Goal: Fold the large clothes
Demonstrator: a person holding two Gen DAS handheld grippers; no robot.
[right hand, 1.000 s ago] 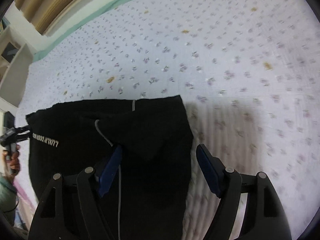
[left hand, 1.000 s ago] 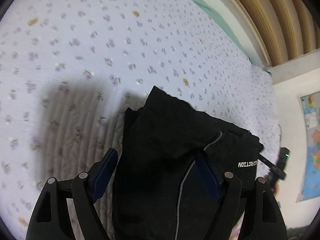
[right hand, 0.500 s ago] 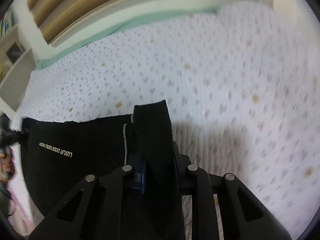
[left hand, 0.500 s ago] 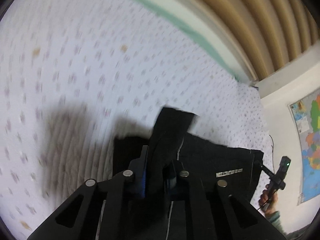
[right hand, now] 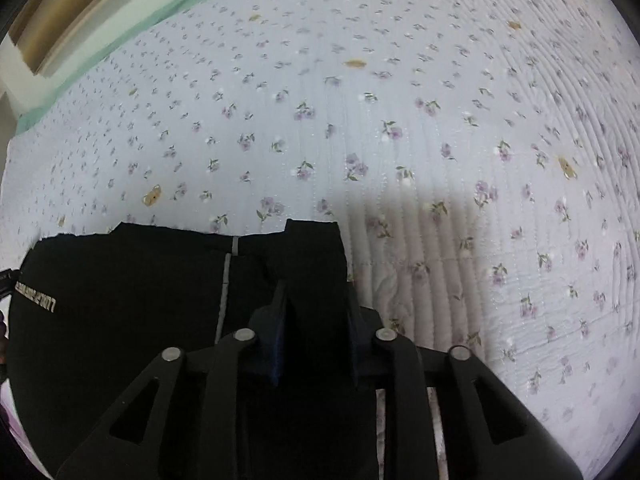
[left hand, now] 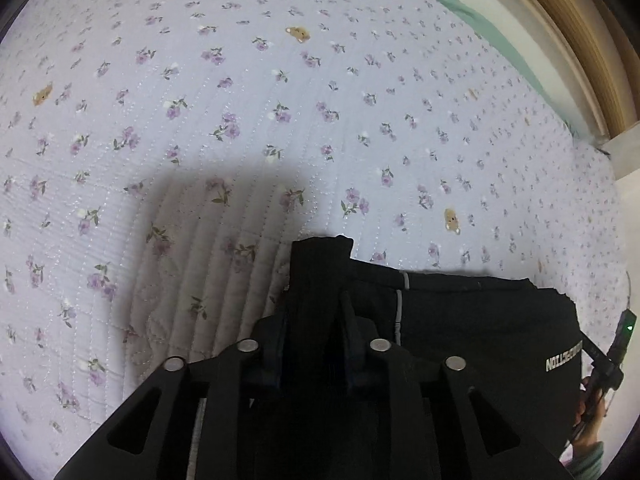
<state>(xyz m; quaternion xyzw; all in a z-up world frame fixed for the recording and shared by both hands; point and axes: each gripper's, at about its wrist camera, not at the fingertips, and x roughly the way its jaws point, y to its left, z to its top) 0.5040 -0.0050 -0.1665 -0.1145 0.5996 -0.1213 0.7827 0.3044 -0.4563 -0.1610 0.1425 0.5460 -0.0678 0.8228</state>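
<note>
A large black garment (left hand: 480, 328) with white lettering and a thin grey stripe lies stretched between my two grippers over a floral bedspread. My left gripper (left hand: 316, 312) is shut on a bunched corner of the black garment, which sticks up between its jaws. My right gripper (right hand: 316, 300) is shut on the opposite corner of the garment (right hand: 132, 280). In the left wrist view the cloth spreads to the right, in the right wrist view to the left. The fingertips are mostly hidden by the cloth.
The quilted bedspread (left hand: 280, 100) with purple flowers and small bears fills both views. A green band and wooden slats (left hand: 592, 40) run along the far edge. The other gripper and hand show at the left wrist view's right edge (left hand: 608, 360).
Both grippers went from open around the garment's corners to shut on them. They then moved with the cloth, and the garment's top edge now stretches straight between them.
</note>
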